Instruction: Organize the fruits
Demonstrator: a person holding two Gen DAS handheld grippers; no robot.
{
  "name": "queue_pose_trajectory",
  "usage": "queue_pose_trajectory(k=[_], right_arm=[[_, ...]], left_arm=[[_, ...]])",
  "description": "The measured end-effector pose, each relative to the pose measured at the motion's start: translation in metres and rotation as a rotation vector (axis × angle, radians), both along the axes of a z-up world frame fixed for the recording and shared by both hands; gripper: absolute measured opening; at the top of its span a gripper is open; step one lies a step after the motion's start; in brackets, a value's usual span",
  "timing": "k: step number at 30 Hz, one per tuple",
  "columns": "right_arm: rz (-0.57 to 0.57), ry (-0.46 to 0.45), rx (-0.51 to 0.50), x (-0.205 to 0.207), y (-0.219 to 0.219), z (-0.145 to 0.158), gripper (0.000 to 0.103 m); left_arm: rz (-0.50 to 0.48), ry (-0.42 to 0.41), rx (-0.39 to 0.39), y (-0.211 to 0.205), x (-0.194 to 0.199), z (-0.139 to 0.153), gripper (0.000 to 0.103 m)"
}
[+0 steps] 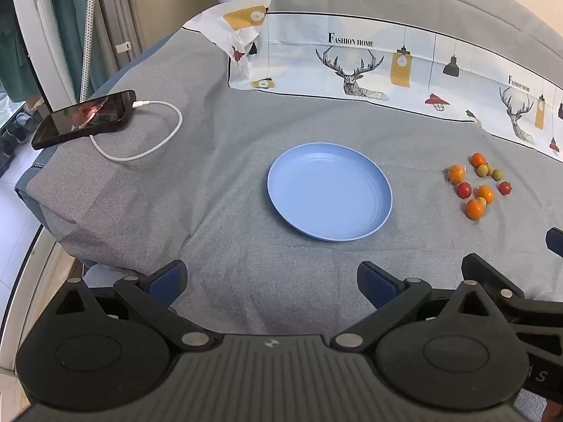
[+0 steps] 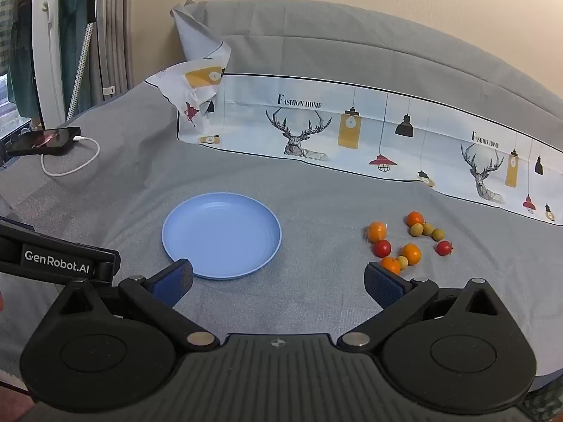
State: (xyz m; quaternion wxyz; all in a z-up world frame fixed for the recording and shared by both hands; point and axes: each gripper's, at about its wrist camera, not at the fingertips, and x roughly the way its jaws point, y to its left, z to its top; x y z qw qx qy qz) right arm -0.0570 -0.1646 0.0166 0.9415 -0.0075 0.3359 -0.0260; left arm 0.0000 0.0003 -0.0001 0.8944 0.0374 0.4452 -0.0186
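Note:
An empty light-blue plate (image 1: 329, 191) (image 2: 221, 235) lies on the grey bedspread. To its right sits a loose cluster of small fruits (image 1: 478, 184) (image 2: 408, 242): several orange ones, two red ones and several small yellow-green ones. My left gripper (image 1: 271, 281) is open and empty, low in front of the plate. My right gripper (image 2: 278, 281) is open and empty, between the plate and the fruits, its right fingertip close to the nearest orange fruit (image 2: 390, 264).
A black phone (image 1: 84, 117) (image 2: 44, 139) with a white charging cable (image 1: 155, 133) lies at the far left near the bed edge. A patterned white cloth (image 1: 352, 59) (image 2: 352, 130) runs along the back. The left gripper's body (image 2: 59, 258) shows at the left of the right wrist view.

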Motion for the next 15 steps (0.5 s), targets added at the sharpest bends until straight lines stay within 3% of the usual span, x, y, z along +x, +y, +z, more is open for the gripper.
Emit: queue_pose_trajectory(k=[15], right_arm=[[0.000,0.002,-0.002,0.0003,0.0008,-0.0008,0.103]], left_arm=[[0.000,0.001,0.004,0.0017,-0.0024,-0.0001,0.103]])
